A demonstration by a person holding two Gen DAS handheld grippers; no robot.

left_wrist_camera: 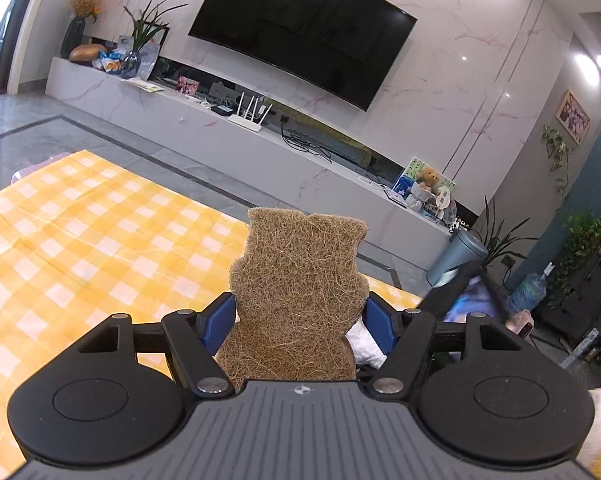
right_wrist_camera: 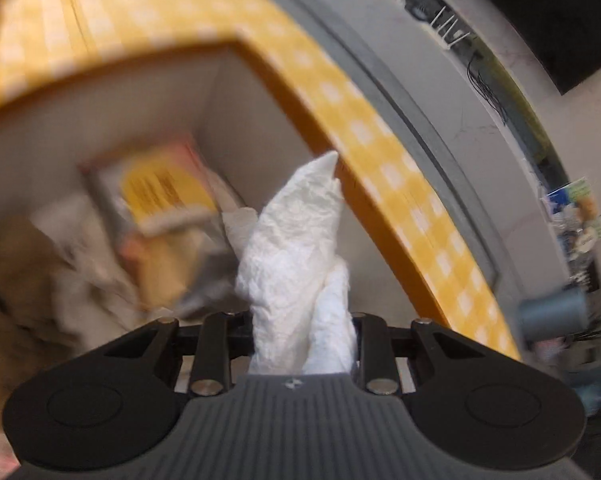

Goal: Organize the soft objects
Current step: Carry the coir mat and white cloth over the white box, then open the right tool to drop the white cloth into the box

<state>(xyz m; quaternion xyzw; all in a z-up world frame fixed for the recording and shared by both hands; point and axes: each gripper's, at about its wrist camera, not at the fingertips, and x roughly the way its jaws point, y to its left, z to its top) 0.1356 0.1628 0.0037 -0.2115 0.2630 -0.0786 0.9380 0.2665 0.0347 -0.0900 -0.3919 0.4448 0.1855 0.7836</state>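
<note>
My left gripper point(left_wrist_camera: 300, 316) is shut on a brown fibrous scrub pad point(left_wrist_camera: 300, 280) with a wavy outline. It holds the pad upright above the yellow-and-white checked tablecloth point(left_wrist_camera: 80, 232). A bit of white soft material point(left_wrist_camera: 364, 344) shows behind the pad. My right gripper point(right_wrist_camera: 304, 332) is shut on a crumpled white paper towel point(right_wrist_camera: 296, 248) that stands up between its fingers. It sits beside the table edge point(right_wrist_camera: 380, 168), over a pale box point(right_wrist_camera: 172, 88) holding a blurred yellow-labelled packet point(right_wrist_camera: 164, 192) and other soft items.
A TV point(left_wrist_camera: 300, 28) hangs on the marble wall over a long low console point(left_wrist_camera: 220, 128) with a router and clutter. A grey bin point(left_wrist_camera: 456, 256) and plants stand at the right. A screen point(left_wrist_camera: 472, 300) sits near the table's right end. Grey tiled floor lies beyond.
</note>
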